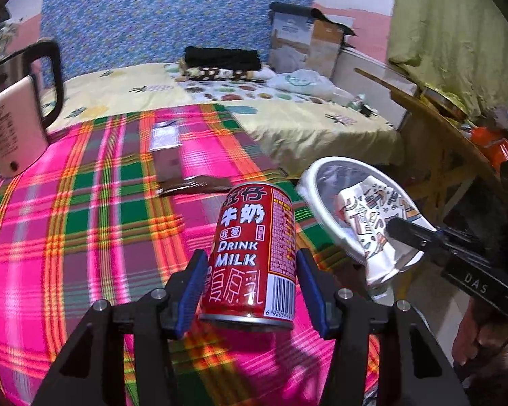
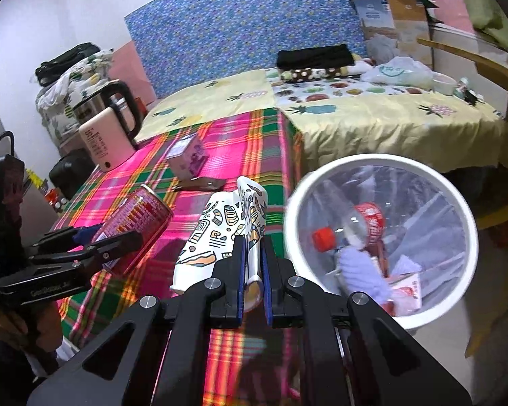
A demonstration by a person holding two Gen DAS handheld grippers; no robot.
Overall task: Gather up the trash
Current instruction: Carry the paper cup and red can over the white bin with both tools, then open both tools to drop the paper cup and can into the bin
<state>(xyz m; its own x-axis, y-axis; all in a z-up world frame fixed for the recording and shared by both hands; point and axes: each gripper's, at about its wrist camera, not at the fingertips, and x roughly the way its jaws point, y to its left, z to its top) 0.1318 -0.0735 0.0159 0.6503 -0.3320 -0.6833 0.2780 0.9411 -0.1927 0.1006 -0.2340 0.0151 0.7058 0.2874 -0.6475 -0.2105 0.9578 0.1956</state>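
A red milk can sits between the blue pads of my left gripper, which is shut on it and holds it tilted above the pink plaid tablecloth. In the right wrist view the can shows at the left in that gripper. My right gripper is shut on a crushed, patterned paper cup, just left of a white bin. In the left wrist view the cup and right gripper hang over the bin.
The bin's clear liner holds a red-capped plastic bottle, tissue and a small box. A pink kettle, a small carton and a brown wrapper lie on the table. Behind it is a bed with a yellow sheet. Wooden furniture stands on the right.
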